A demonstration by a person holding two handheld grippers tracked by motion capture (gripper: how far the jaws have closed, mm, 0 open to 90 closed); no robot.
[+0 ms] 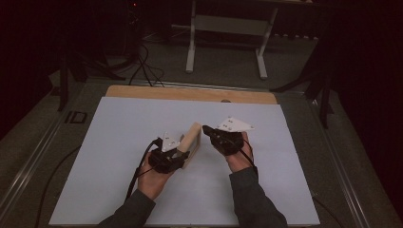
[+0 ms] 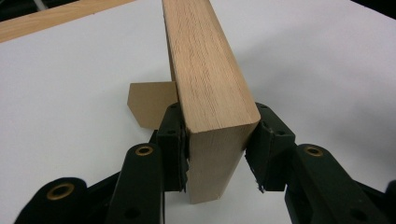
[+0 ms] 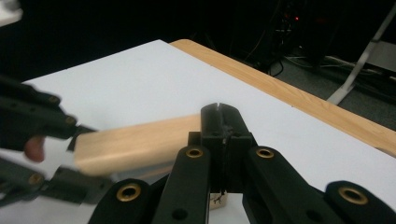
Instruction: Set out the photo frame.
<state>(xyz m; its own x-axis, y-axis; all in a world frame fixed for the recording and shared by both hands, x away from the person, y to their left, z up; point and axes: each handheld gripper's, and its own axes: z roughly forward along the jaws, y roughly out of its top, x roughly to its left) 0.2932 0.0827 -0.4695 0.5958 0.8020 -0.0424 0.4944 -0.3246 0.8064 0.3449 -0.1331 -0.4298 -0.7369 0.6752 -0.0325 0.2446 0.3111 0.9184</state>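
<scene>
The white tabletop (image 1: 119, 156) carries a wooden block (image 2: 205, 79), stood on edge at its middle. The left tongs (image 2: 217, 149) clamp the block's near end. The right tongs (image 3: 223, 122), pressed together, seemingly touch the block's far end; a nudge there could twist the block loose.

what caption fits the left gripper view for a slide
Left gripper clamps the near end of a wooden block standing on the white table.

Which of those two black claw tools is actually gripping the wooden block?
The left gripper: its jaws clamp the wooden block's end. The right gripper's jaws are pressed together, empty, beside the block.
</scene>
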